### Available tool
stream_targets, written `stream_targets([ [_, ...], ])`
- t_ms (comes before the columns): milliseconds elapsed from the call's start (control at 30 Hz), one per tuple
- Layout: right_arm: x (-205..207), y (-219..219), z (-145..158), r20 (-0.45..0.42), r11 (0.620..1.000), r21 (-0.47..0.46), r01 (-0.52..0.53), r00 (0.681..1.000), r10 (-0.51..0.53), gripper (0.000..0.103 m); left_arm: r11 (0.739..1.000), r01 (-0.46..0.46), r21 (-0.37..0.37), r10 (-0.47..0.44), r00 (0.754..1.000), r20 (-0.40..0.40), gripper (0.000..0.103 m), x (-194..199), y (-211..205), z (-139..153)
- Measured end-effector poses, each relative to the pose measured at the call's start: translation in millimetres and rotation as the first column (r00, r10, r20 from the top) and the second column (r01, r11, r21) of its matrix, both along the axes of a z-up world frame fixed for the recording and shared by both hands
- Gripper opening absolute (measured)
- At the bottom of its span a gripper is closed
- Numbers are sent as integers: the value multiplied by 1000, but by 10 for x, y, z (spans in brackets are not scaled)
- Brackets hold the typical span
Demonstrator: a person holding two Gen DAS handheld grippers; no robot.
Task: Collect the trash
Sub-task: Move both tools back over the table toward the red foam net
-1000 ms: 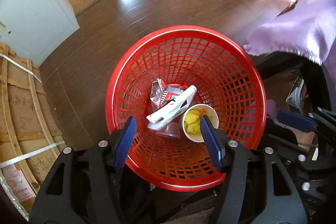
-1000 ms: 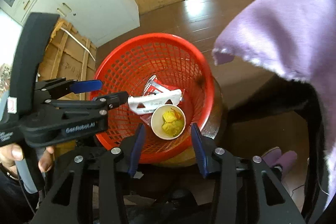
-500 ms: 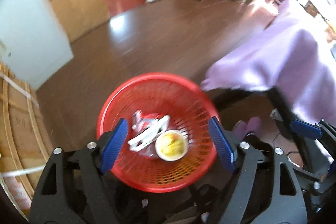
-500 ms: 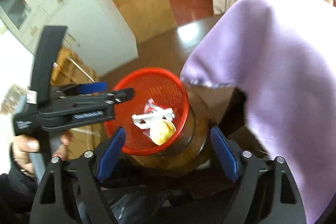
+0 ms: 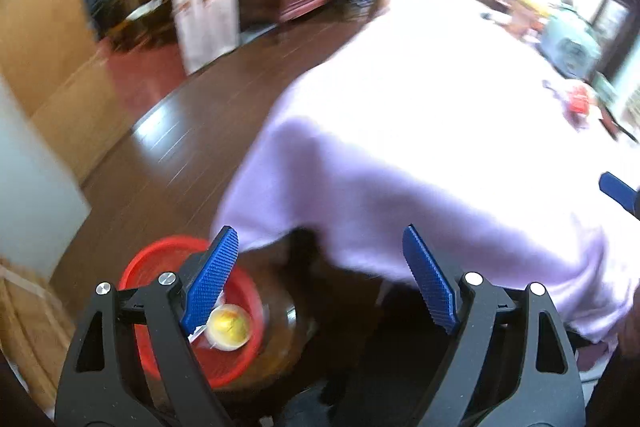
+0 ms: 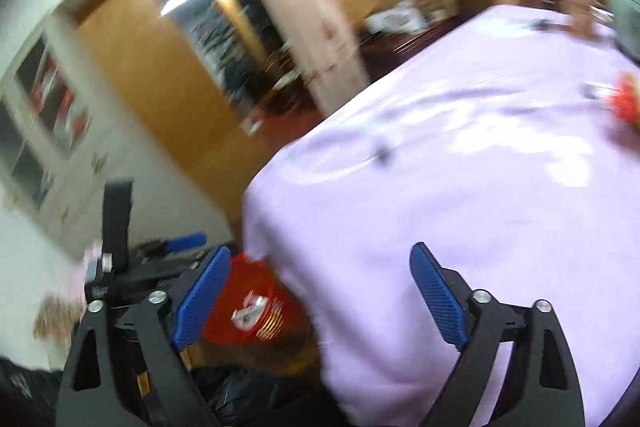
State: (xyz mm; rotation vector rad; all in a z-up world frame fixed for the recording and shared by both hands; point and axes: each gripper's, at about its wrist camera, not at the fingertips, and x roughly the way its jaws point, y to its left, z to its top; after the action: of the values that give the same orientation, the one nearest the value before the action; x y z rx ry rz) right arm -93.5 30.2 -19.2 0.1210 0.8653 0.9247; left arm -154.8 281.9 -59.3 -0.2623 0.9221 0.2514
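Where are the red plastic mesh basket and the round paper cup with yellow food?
Red plastic mesh basket (image 5: 140, 267), left wrist view, on its far rim.
Round paper cup with yellow food (image 5: 230, 323), left wrist view, on the yellow contents.

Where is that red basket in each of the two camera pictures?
Left wrist: red basket sits bottom left, partly behind the left finger.
Right wrist: basket sits bottom left, just right of the left finger.
Shared landmark: the purple cloth beside it.

Red mesh basket (image 5: 144, 339), lilac tablecloth (image 5: 420, 155), blue fingers (image 5: 210, 279).
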Motion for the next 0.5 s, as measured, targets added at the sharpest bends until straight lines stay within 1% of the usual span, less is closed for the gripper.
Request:
stream_targets([
  [33,112,-231,54,-2,998,14,64,998,-64,93,999,38,3,-38,999,19,84,112,-144,80],
  [133,368,-769,162,5,980,41,193,981,-193,93,991,132,4,-132,989,66,85,383,-524,244],
  [233,490,-1194,247,41,958,43,285,957,-287,93,974,228,6,-228,969,97,87,675,-947,352],
  [367,696,-1846,308,71,905,28,424,902,-425,93,937,346,48,-349,931,103,87,1179,-1659,411],
  [400,731,-1962,284,77,890,12,456,887,-456,93,929,367,47,-370,923,106,87,1282,-1740,411],
  [467,876,-2224,251,92,856,-24,517,853,-513,93,907,419,36,-420,902,104,87,1483,-2058,402],
  [500,948,-2316,252,98,841,-39,540,840,-534,93,900,434,32,-435,895,101,87,1569,-2159,399],
])
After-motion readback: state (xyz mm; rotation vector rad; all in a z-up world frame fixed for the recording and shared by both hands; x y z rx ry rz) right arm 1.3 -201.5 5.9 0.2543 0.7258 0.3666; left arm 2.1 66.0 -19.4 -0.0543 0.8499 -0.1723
